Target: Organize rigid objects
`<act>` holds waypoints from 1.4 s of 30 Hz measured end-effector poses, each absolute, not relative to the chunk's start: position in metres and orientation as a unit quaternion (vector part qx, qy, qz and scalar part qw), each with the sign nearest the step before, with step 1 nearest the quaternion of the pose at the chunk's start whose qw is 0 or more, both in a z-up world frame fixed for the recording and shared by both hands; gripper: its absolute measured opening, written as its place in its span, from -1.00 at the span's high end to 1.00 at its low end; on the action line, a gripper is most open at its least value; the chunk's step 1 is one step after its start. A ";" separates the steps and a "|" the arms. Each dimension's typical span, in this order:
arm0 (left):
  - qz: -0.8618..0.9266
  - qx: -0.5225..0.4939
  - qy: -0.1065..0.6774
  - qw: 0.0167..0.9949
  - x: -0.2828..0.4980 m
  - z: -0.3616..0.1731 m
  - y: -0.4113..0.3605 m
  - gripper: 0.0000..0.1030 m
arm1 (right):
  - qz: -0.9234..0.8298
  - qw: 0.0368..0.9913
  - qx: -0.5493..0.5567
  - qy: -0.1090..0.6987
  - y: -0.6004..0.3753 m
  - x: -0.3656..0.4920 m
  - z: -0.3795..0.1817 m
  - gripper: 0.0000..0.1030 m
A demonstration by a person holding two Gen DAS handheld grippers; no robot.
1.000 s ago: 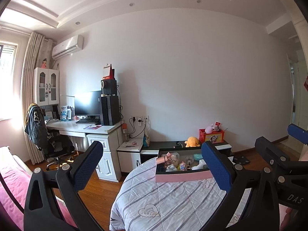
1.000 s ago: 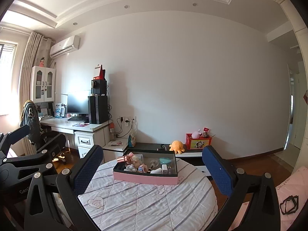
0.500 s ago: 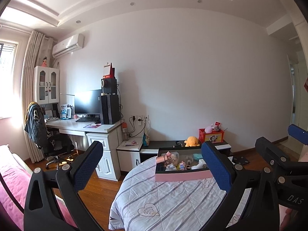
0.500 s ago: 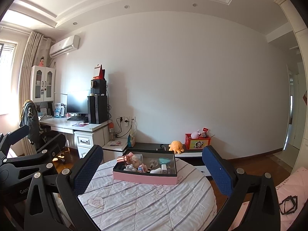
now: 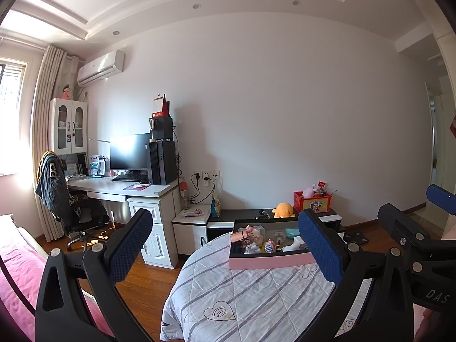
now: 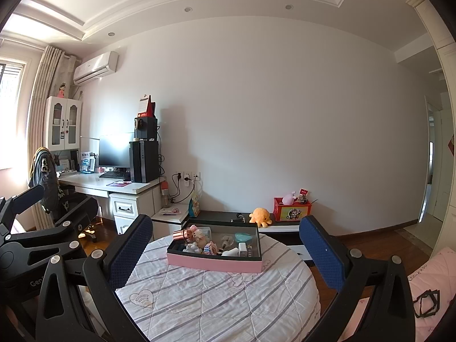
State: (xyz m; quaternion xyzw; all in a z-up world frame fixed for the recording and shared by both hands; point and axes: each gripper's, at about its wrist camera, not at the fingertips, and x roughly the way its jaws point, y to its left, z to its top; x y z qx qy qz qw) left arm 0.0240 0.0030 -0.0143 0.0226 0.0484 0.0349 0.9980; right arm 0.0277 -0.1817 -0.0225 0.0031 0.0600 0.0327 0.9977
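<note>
A pink box with a black inside [image 6: 213,262] stands on a round table with a striped quilted cloth [image 6: 222,299]. It holds several small things: a rose-gold cup [image 6: 180,234], a small doll [image 6: 199,236], a teal dish [image 6: 243,238]. The box also shows in the left wrist view [image 5: 270,262]. My left gripper [image 5: 225,245] is open and empty, held well back from the table. My right gripper [image 6: 225,245] is open and empty, also held back from the box.
A white desk [image 5: 122,189] with monitor and computer tower stands at the left, with an office chair [image 5: 82,216]. A low black cabinet [image 6: 228,216] holds an orange plush [image 6: 259,216] and a red box [image 6: 292,209]. A pink bed edge [image 5: 17,270] is at the left.
Both views have shifted very slightly; the box sits a little lower in frame. Both grippers stay open and empty.
</note>
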 end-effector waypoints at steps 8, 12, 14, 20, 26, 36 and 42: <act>0.034 0.022 0.049 0.998 0.025 -0.015 0.002 -1.00 | 0.030 0.998 0.003 0.060 -0.182 0.029 -0.023 -1.00; 0.034 0.023 0.048 0.998 0.025 -0.015 0.001 -1.00 | 0.029 0.998 0.004 0.059 -0.184 0.029 -0.024 -1.00; 0.033 0.022 0.048 0.998 0.026 -0.014 0.000 -1.00 | 0.029 0.998 0.005 0.058 -0.184 0.029 -0.024 -1.00; 0.032 0.024 0.051 0.998 0.029 -0.013 -0.003 -1.00 | 0.022 0.998 0.005 0.059 -0.187 0.030 -0.025 -1.00; 0.030 0.027 0.048 0.998 0.031 -0.011 -0.006 -1.00 | 0.006 0.998 0.008 0.056 -0.186 0.024 -0.025 -1.00; 0.039 0.030 0.027 0.998 0.027 -0.012 -0.008 -1.00 | 0.005 0.998 0.009 0.056 -0.187 0.024 -0.024 -1.00; 0.040 0.026 0.017 0.999 0.027 -0.014 -0.006 -0.99 | 0.005 0.998 0.009 0.055 -0.185 0.023 -0.024 -1.00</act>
